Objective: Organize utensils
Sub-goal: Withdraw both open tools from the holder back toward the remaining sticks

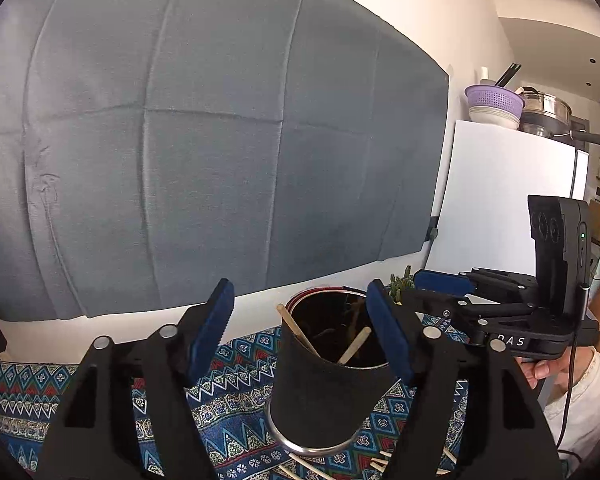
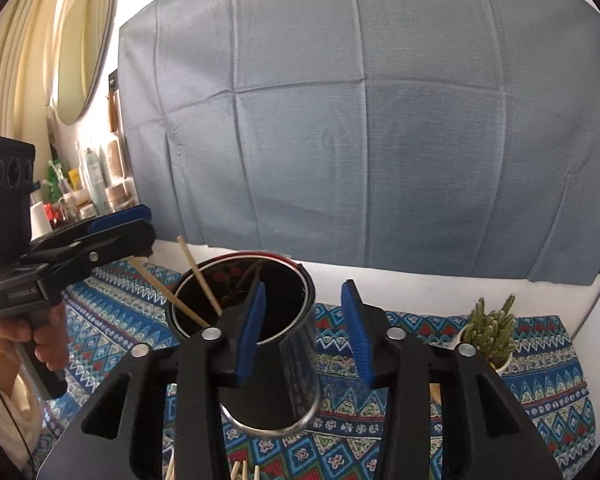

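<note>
A dark round utensil holder (image 1: 320,392) with a metal base ring stands on the patterned cloth; two wooden chopsticks (image 1: 354,346) lean inside it. My left gripper (image 1: 300,328) is open and empty, its right finger at the holder's rim. The right gripper shows at the right in this view (image 1: 440,282). In the right wrist view the holder (image 2: 276,384) holds two chopsticks (image 2: 200,276). My right gripper (image 2: 304,328) is open and empty, its left finger over the holder's mouth. Loose chopsticks (image 2: 242,470) lie on the cloth below.
A blue patterned cloth (image 2: 520,392) covers the table. A small potted cactus (image 2: 490,332) stands at the right. A grey cloth (image 2: 360,120) hangs on the wall behind. A white fridge (image 1: 512,200) with kitchenware on top stands to the right.
</note>
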A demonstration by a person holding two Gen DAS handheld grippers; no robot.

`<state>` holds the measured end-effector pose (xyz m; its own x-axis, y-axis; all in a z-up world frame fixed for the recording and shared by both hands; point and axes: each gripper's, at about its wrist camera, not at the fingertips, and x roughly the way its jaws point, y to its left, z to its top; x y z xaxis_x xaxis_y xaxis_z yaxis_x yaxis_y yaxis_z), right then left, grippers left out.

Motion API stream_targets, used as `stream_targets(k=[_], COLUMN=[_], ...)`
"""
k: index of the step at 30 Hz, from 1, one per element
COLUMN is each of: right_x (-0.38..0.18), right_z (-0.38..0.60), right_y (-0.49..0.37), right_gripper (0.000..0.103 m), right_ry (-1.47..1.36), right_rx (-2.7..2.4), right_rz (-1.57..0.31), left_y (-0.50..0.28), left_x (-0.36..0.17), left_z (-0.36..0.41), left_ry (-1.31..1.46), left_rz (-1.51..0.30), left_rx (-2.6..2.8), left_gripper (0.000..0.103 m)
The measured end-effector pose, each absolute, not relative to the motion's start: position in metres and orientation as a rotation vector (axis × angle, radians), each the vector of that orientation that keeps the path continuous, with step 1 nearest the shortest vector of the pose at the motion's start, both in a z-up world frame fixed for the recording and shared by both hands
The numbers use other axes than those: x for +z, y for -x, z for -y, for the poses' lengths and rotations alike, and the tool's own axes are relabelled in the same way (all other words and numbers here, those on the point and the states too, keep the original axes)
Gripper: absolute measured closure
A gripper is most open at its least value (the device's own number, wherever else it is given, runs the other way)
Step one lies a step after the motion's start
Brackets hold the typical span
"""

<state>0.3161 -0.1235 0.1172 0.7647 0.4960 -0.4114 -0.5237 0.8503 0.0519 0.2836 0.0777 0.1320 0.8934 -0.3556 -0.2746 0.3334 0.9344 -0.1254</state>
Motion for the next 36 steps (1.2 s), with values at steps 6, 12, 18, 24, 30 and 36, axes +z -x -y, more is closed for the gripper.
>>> stream_targets(k=[6, 12, 18, 24, 30, 36], right_x=[0.122, 0.121, 0.112, 0.091, 0.065, 0.038], right_z=[0.151, 0.170, 0.185, 0.192, 0.197, 0.194], right_y=[-0.296, -0.278, -0.272, -0.267, -0.265, -0.261], right_gripper=[0.020, 0.011, 0.008, 0.008, 0.008, 0.008], right_ry=[0.042, 0.022, -0.027, 0.001, -0.033, -0.027], right_rx=[0.496, 0.481, 0.506, 0.456, 0.449, 0.489], right_rz=[-0.398, -0.414, -0.524, -0.633, -0.772, -0.886], left_y=[-0.258, -0.235, -0.217, -0.210, -0.207, -0.213], left_x=[0.139, 0.139, 0.131, 0.113, 0.087, 0.056], left_z=[-0.085, -0.085, -0.081, -0.076, -0.072, -0.070], left_ry=[0.091, 0.088, 0.106, 0.120, 0.170, 0.269], left_rz=[-0.278, -0.319, -0.358, -0.507, -0.606, -0.749], left_rx=[-0.314, -0.290, -0.227, -0.242, -0.230, -0.254], left_gripper=[0.006, 0.006, 0.006, 0.006, 0.006, 0.006])
